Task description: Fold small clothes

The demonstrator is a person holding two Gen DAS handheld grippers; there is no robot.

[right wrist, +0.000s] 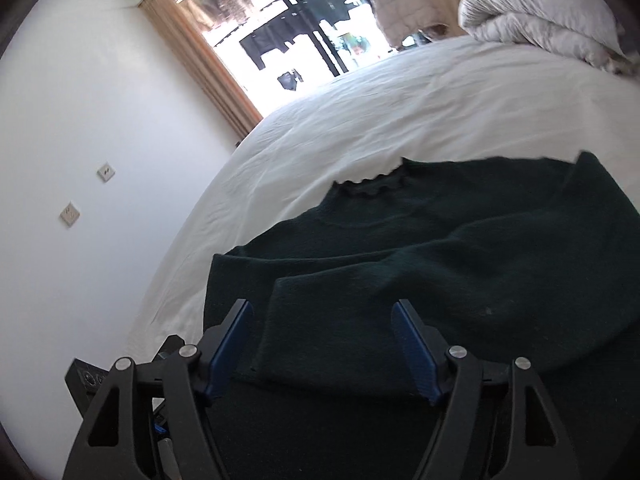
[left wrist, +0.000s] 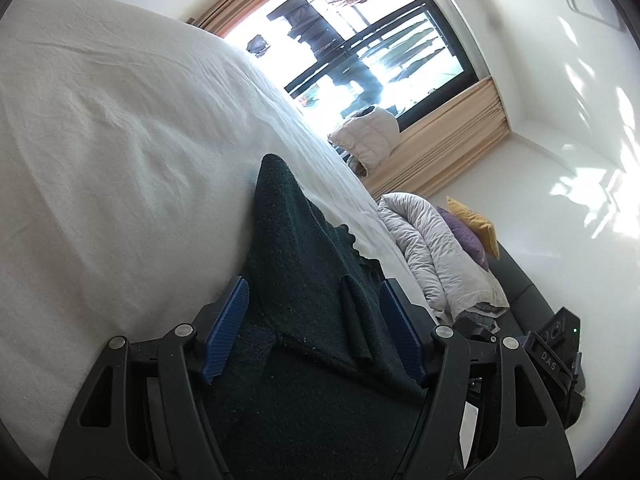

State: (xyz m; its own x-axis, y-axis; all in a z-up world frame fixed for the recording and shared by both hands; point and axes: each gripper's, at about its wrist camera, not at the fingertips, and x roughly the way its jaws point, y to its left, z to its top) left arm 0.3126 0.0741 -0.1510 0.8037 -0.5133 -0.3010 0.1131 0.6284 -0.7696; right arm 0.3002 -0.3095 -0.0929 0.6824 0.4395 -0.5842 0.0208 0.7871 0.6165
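Knit: your dark green sweater [right wrist: 460, 248] lies flat on the white bed sheet [right wrist: 400, 100], its frilled collar [right wrist: 370, 188] toward the window [right wrist: 288, 24] and one sleeve [right wrist: 360, 312] folded across the body.
Left gripper: your left gripper [left wrist: 314, 330] has its blue pads [left wrist: 226, 330] spread wide, one on each side of a raised fold of the sweater [left wrist: 304, 280]; neither pad presses the cloth.
Right gripper: your right gripper [right wrist: 322, 346] is also spread wide, straddling the sleeve cuff without closing on it.
Writing: the letters "DAS" show on a black device [left wrist: 554, 356] at the right in the left wrist view; nothing else can be read.
Edges: the sweater's near hem runs under both grippers; in the right wrist view its left edge lies close to the bed's side.
Room: you have bare sheet beyond the collar, up to a rolled grey duvet [right wrist: 540, 20] at the far corner.
Wall: two sockets [right wrist: 70, 213] sit on the white wall beside the bed.
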